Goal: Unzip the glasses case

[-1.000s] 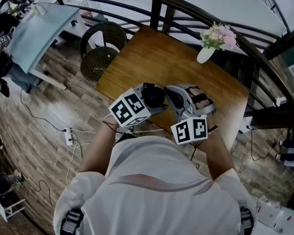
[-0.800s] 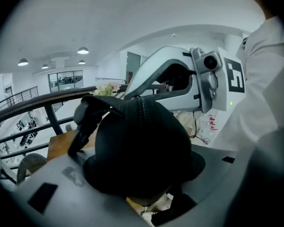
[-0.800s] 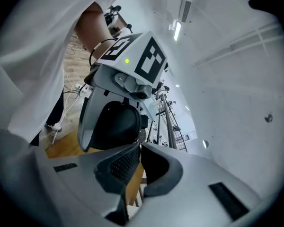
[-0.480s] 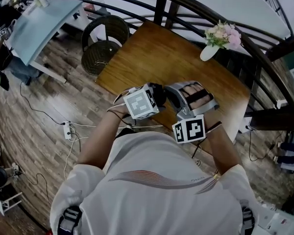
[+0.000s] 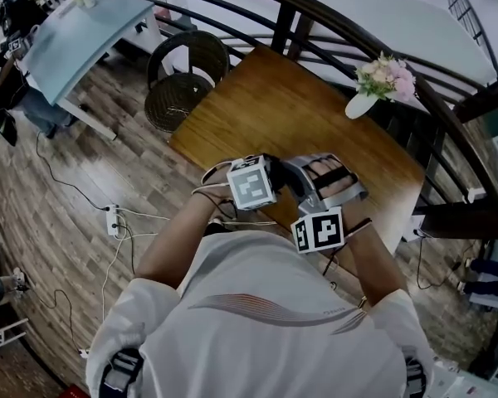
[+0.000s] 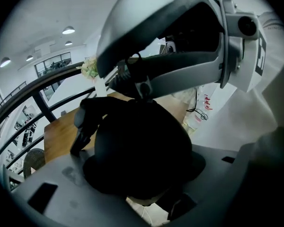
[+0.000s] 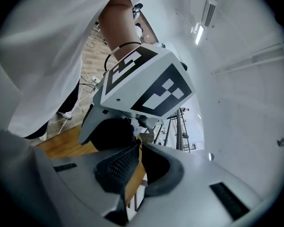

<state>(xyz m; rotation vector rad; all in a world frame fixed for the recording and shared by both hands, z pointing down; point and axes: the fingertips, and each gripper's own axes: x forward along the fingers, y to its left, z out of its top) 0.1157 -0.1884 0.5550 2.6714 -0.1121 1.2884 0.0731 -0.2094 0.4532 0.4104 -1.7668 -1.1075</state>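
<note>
Mid-frame, the left gripper (image 6: 146, 126) is clamping the glasses case (image 6: 137, 160) while the right gripper (image 7: 136, 152), jaws together, is seemingly starting to unzip, needing a steady pull around it next.

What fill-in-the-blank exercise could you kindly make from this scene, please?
1. The left claw grips a glasses case coloured ____.
2. The right claw has its jaws ____.
3. The white vase on the wooden table holds ____.
Missing words: black; shut; flowers.
</note>
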